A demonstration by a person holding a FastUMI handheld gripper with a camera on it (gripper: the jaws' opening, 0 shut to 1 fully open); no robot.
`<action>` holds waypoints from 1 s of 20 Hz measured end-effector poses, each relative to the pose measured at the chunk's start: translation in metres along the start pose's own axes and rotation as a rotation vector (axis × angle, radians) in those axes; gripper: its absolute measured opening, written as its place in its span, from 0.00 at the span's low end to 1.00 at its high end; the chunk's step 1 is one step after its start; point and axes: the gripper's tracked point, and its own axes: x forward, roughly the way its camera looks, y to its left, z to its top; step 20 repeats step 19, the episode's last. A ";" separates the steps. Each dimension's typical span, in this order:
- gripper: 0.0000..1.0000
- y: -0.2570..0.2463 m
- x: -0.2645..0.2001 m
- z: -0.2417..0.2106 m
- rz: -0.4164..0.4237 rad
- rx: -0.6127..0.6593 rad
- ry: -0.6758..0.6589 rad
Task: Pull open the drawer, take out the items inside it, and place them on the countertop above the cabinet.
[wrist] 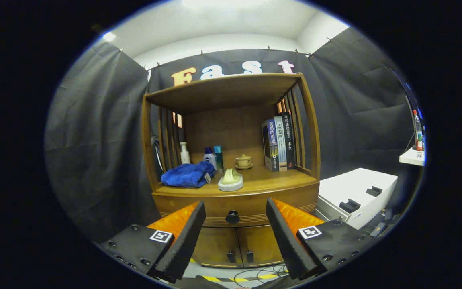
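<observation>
Gripper [235, 218] fingers stand spread wide apart, holding nothing, aimed at a wooden cabinet [235, 200] straight ahead. Between the two fingertips, at twelve o'clock from the gripper and beyond it without touching, sits the dark round knob [232, 217] of the drawer [237, 208], which is closed. Under the drawer are two small doors [237, 245] with dark handles.

On the worktop [271, 182] above the drawer, at eleven o'clock from the knob, a blue cloth [187, 174] lies bunched up. Just beside it, at twelve o'clock from the knob, rests a pale sponge-like pad [231, 181]. Behind these stand a white bottle [184, 153], two smaller bottles [214, 157] and a lidded cup on a saucer [244, 161]. At one o'clock, a few books [279, 142] stand upright against the slatted side. A white box [355, 196] sits at three o'clock of the cabinet, and cables [259, 275] lie on the floor below the doors.
</observation>
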 end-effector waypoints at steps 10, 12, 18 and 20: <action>0.98 0.000 -0.058 0.045 0.027 -0.027 -0.073; 0.98 -0.001 -0.061 0.053 0.022 -0.036 -0.089; 0.98 0.008 -0.067 0.059 0.036 -0.065 -0.095; 0.98 0.009 -0.068 0.059 0.038 -0.066 -0.094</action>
